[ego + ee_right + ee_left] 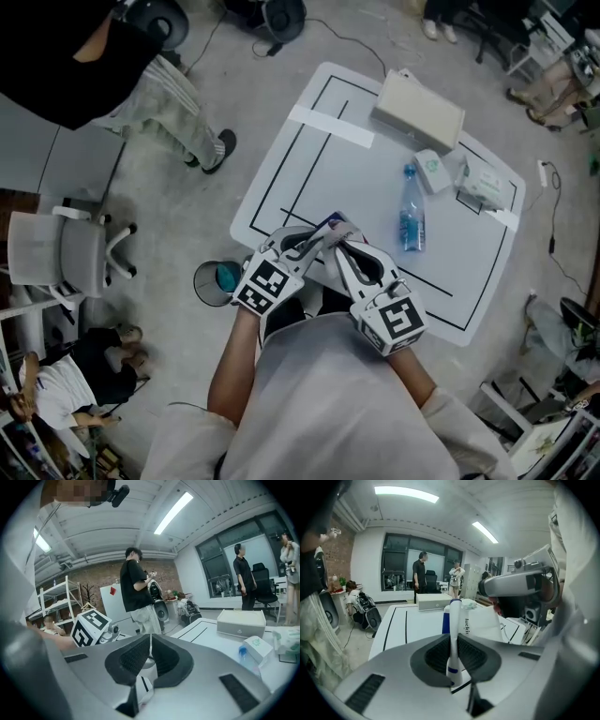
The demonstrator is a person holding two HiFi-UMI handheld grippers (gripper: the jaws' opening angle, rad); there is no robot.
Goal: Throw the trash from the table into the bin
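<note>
Head view: the paper bag, white and blue, is at the near left edge of the desk. It is held where the left gripper and the right gripper meet. In the left gripper view the jaws are closed on the flattened bag, which stands thin between the pads. In the right gripper view the jaws are pressed together on a thin white edge, I believe of the same bag.

The paper is pinched only by thin edges. If the two hands pull apart or travel at different speed, it may tear or slide out of one grip. If one side lets go too early, the bag will swing on the other.

The bin stands on the floor just beside the left edge of the desk, and something teal lies inside. Its mouth looks small for a wide flat bag, so the bag may catch on the rim or drop beside it. On the way down a gripper could also knock the desk edge.

The floor between desk and bin looks free. A chair stands near on the far side of the bin, and a standing person's legs are further off. The bottle, the box and the small packs are well apart, on the other side of the desk from the bin.
</note>
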